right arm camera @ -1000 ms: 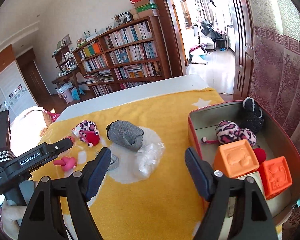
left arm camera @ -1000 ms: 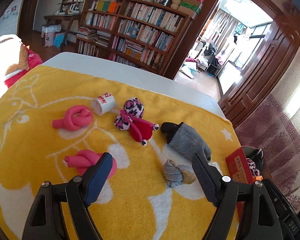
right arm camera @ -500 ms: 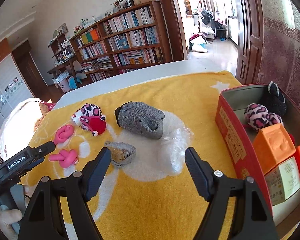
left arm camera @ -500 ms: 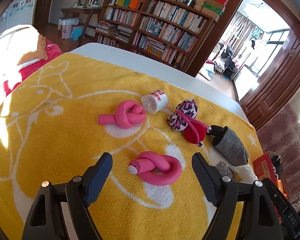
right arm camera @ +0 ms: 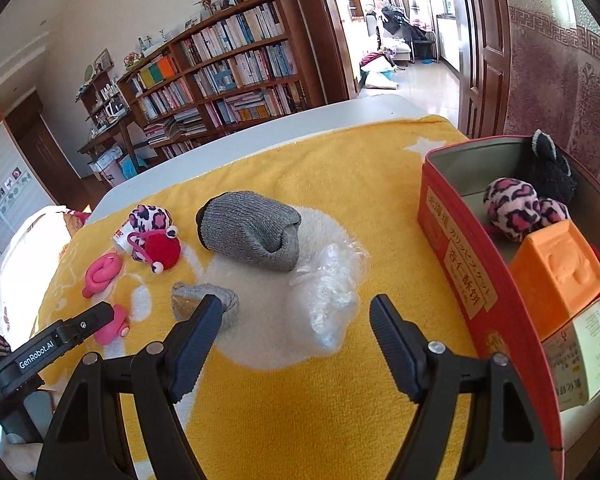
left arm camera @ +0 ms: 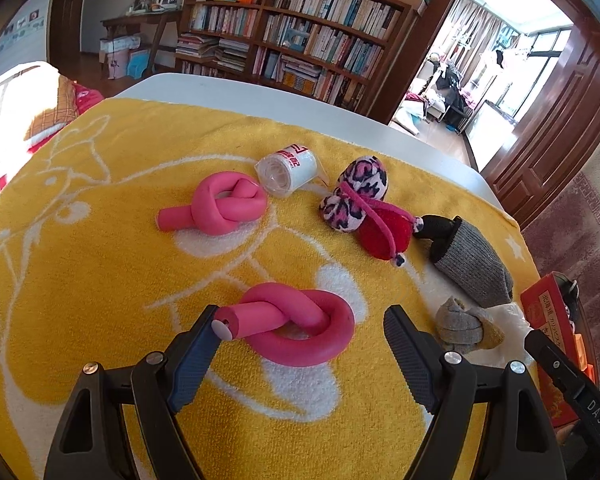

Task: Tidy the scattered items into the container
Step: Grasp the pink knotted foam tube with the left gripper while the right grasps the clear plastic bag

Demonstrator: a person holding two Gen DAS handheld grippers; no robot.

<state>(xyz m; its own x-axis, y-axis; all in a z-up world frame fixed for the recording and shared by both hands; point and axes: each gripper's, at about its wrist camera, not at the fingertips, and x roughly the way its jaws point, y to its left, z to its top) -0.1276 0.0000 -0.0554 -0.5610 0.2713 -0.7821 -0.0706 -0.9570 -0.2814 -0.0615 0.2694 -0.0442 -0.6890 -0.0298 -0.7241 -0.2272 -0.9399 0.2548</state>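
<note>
Yellow towel (left arm camera: 80,280): both tools agape, empty; red box (right arm camera: 480,280) partly cut off.

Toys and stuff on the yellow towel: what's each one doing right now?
Near pink knotted foam tube: lying between the open left jaws.
White paper cup: tipped over.
Crumpled clear plastic bag: lying ahead of the open right jaws.
Red box: open, partly filled.

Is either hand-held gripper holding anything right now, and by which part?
Nothing is held. The left hand-held gripper stands open around the pink knot; the right hand-held gripper is open too.
</note>
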